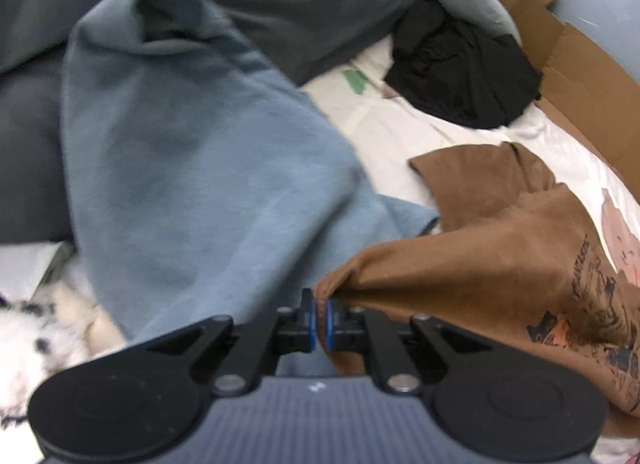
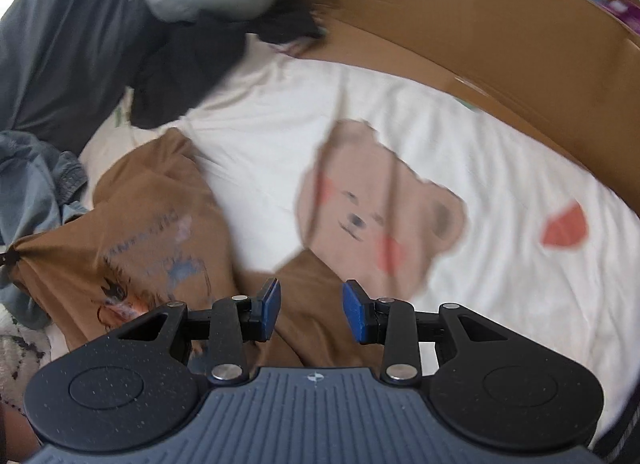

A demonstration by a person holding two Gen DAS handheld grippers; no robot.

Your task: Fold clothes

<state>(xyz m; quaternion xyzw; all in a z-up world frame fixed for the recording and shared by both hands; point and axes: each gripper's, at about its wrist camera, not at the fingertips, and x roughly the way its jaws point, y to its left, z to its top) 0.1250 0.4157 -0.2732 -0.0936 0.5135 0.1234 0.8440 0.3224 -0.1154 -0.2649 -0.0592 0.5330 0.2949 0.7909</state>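
White bear-print sheet [image 2: 460, 168] covers bed. Brown printed T-shirt [image 1: 500, 264] lies crumpled on it beside blue garment [image 1: 180, 164]. Left gripper [image 1: 320, 318] clamped on shirt's edge; right gripper [image 2: 310, 310] partly open, empty, above shirt.

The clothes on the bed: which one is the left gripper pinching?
The brown printed T-shirt. The left gripper pinches its bunched edge; the blue fleece garment and black garment lie loose.

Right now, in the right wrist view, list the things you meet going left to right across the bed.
Blue-grey garment → brown printed T-shirt → bear print on the white sheet → red heart print → cardboard wall.
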